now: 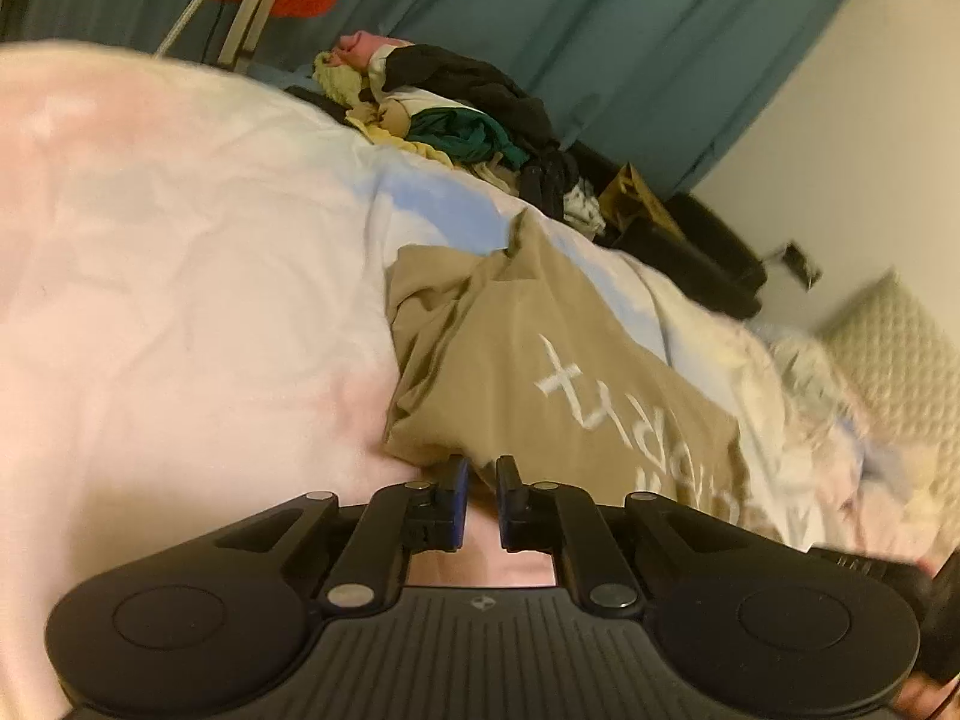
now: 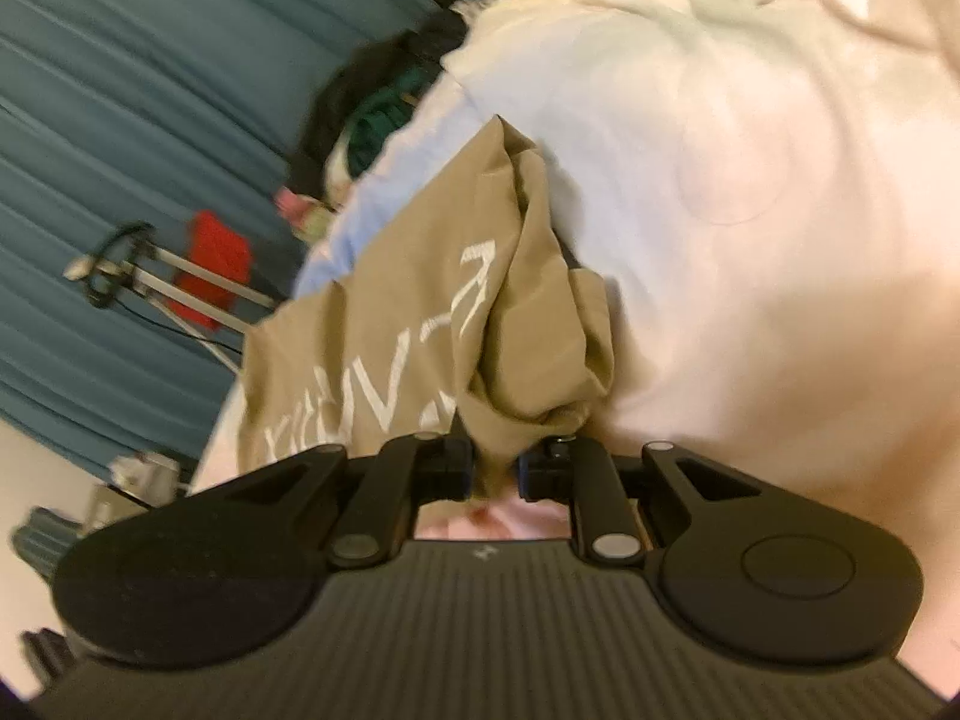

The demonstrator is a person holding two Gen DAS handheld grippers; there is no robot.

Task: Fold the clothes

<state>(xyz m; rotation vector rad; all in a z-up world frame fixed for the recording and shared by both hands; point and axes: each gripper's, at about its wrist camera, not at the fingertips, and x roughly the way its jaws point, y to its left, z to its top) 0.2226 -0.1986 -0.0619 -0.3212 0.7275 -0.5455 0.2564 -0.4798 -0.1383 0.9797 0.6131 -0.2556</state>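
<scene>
A tan shirt [image 1: 540, 360] with white lettering lies crumpled on a pale pink and blue bed cover [image 1: 180, 270]. My left gripper [image 1: 482, 474] sits at the shirt's near edge, its fingers close together with tan cloth pinched at the tips. In the right wrist view the same tan shirt [image 2: 390, 312] is bunched into folds. A wad of it runs down between the fingers of my right gripper [image 2: 495, 462], which is shut on it. The bed cover [image 2: 750, 180] fills the right side of that view.
A heap of mixed clothes [image 1: 468, 114], black, green and yellow, lies at the far edge of the bed. Behind it hang teal curtains [image 1: 600, 30]. A drying rack with a red cloth [image 2: 210, 264] stands by the curtain. Dark bags [image 1: 708, 252] sit on the floor beside the wall.
</scene>
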